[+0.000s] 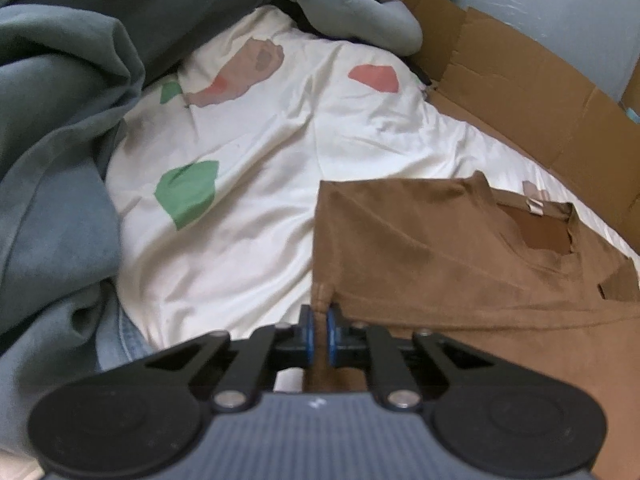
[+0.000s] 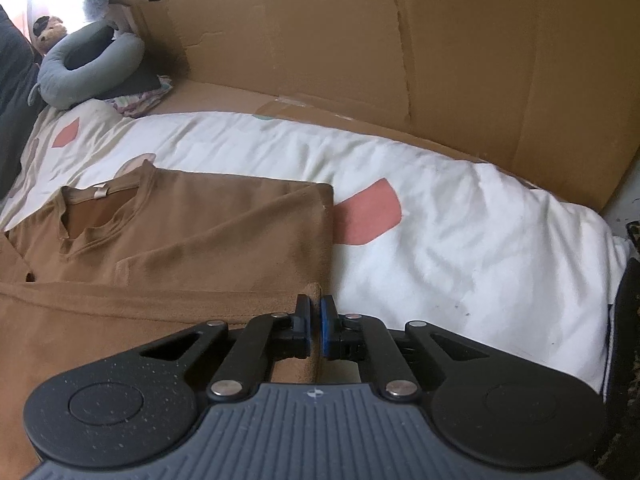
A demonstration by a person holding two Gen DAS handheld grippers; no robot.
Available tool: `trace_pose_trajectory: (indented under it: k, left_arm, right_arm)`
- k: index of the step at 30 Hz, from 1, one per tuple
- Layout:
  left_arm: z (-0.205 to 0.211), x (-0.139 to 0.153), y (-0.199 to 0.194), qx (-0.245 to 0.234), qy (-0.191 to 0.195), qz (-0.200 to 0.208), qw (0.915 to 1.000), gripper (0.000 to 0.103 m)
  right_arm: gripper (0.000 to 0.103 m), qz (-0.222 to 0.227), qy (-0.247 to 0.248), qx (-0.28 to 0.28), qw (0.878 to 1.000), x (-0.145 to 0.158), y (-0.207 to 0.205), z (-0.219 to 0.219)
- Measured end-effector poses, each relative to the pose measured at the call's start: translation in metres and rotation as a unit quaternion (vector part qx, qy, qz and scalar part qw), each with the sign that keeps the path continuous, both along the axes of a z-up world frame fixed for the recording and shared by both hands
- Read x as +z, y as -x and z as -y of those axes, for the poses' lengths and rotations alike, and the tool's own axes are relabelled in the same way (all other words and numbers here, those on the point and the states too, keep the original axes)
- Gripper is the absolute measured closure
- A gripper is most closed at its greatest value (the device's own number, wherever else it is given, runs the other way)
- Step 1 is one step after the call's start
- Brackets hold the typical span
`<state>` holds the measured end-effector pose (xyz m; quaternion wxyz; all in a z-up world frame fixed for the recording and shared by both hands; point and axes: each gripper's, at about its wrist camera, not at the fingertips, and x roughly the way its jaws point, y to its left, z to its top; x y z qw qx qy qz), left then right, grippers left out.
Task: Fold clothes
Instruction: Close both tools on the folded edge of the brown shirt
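The brown shirt (image 1: 460, 248) is spread on the white quilt (image 1: 248, 200), ahead of both grippers. Its left edge is pinched tight in the left gripper (image 1: 320, 330), and its right edge is clamped the same way in the right gripper (image 2: 315, 326) (neckline up front-left there). Cardboard (image 2: 400, 60) is propped beyond, grey blanket (image 1: 52, 160) bunched off left.

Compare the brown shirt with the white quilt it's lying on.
The brown shirt is plain; the white quilt carries pink and green patches. The shirt is folded with straight edges and pinched by both grippers; the quilt lies spread and wrinkled, ungripped. Both are soft fabric.
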<state>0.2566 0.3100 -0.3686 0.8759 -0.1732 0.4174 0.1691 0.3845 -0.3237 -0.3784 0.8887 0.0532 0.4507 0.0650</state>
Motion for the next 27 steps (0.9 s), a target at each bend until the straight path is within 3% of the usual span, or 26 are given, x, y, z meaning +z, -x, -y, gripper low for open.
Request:
trace_pose_trajectory:
  k: [4,7,10,12,13,15,27]
  left_arm:
    - [-0.003,-0.005,-0.002,0.001,0.011,0.002,0.9999,0.086]
    - [-0.003,-0.010,-0.003,-0.006,0.014,0.002,0.9999,0.080]
    - [-0.004,-0.013,-0.003,-0.006,0.021,0.004,0.9998,0.081]
    - [-0.004,-0.013,-0.003,-0.008,0.025,0.004,0.9996,0.090]
    - [-0.002,-0.011,-0.003,-0.010,0.022,0.003,0.9997,0.091]
    - [0.001,-0.006,-0.001,-0.011,0.012,0.003,0.9999,0.094]
    - [0.015,0.039,0.022,-0.011,-0.022,0.026,0.9994,0.098]
  right_arm:
    - [0.096,-0.005,-0.005,0.008,1.000,-0.004,-0.001,-0.001]
    - [0.085,-0.008,-0.010,0.014,1.000,-0.007,-0.002,-0.002]
    - [0.084,-0.011,-0.010,0.019,1.000,-0.011,-0.003,-0.004]
    - [0.084,-0.008,-0.007,0.022,1.000,-0.012,-0.003,-0.005]
    - [0.086,-0.006,-0.006,0.023,1.000,-0.011,-0.002,-0.005]
    - [0.100,-0.004,0.002,0.026,1.000,-0.009,-0.002,-0.005]
    - [0.100,0.043,0.024,0.031,0.998,0.029,0.018,-0.009]
